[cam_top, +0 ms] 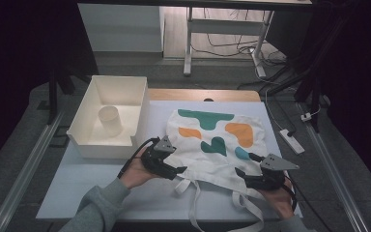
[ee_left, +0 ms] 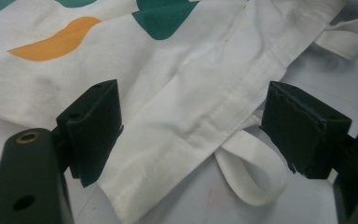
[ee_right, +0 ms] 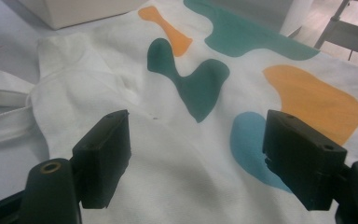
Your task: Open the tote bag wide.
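Tote bag (cam_top: 217,140), white with teal and orange patches: flat on desk (cam_top: 92,183), right of centre, handles at near edge. Left tool (cam_top: 174,170) spread over its near-left hem; right tool (cam_top: 245,175) spread over near-right corner. White bin (cam_top: 89,145) at far-left corner.

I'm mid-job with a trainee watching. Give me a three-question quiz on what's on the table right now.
1. True or false: the left gripper is clamped on the tote bag.
2. What stands inside the white bin? A) a cup B) a bottle C) a spoon
3. Which part of the bag lies between the left gripper's open jaws?

Key:
1. False; both the left and the right gripper are open, and neither grips the cloth.
2. A, a pale cup.
3. The hemmed top edge, with a strap loop beside it.
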Available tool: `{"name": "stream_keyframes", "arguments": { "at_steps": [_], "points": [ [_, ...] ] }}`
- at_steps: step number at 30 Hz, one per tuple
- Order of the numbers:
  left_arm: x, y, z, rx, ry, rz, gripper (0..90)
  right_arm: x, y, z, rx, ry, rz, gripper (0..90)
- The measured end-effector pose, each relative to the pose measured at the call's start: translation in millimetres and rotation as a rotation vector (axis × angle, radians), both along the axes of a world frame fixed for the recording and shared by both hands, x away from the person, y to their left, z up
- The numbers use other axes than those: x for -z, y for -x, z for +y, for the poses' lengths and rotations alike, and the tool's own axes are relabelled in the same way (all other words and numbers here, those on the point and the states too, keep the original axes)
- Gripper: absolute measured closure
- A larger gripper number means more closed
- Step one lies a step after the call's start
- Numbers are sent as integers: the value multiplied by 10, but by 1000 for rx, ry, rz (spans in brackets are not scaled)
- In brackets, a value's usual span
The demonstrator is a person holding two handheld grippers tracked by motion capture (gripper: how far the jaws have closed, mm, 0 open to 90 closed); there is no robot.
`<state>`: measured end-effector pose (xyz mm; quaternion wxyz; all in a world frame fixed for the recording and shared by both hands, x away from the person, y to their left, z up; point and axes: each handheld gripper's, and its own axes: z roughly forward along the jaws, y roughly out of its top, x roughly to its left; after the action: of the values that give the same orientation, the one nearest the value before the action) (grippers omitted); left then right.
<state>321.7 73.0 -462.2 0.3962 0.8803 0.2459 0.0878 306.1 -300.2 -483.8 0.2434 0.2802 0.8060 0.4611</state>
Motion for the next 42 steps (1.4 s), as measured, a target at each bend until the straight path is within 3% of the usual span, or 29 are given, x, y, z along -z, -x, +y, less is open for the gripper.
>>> {"name": "stream_keyframes", "arguments": {
  "at_steps": [4, 9, 13, 18, 26, 36, 38, 42],
  "points": [
    [41, -28, 15, 10, -25, 6, 200, 14, -4, 40, -12, -2, 11, 236],
    [124, -48, 67, -4, -20, 32, 202, -1, 18, 147, -47, 4, 12, 236],
    [157, -61, 30, -1, -11, 42, 212, -23, 73, 265, -90, 20, 10, 236],
    [242, -61, -104, 33, -41, 54, 223, -69, 166, 437, -149, 35, 20, 253],
    [287, -73, -136, 44, -62, 62, 223, -90, 389, 846, -305, 87, 126, 296],
    [308, -66, -130, 36, -61, 67, 222, 86, 679, 1352, -411, 223, 277, 275],
    [310, -67, -123, 38, -66, 67, 222, 124, 741, 1425, -415, 254, 296, 265],
    [318, -66, -111, 36, -71, 67, 222, 191, 801, 1511, -392, 323, 286, 254]
  ]
}}
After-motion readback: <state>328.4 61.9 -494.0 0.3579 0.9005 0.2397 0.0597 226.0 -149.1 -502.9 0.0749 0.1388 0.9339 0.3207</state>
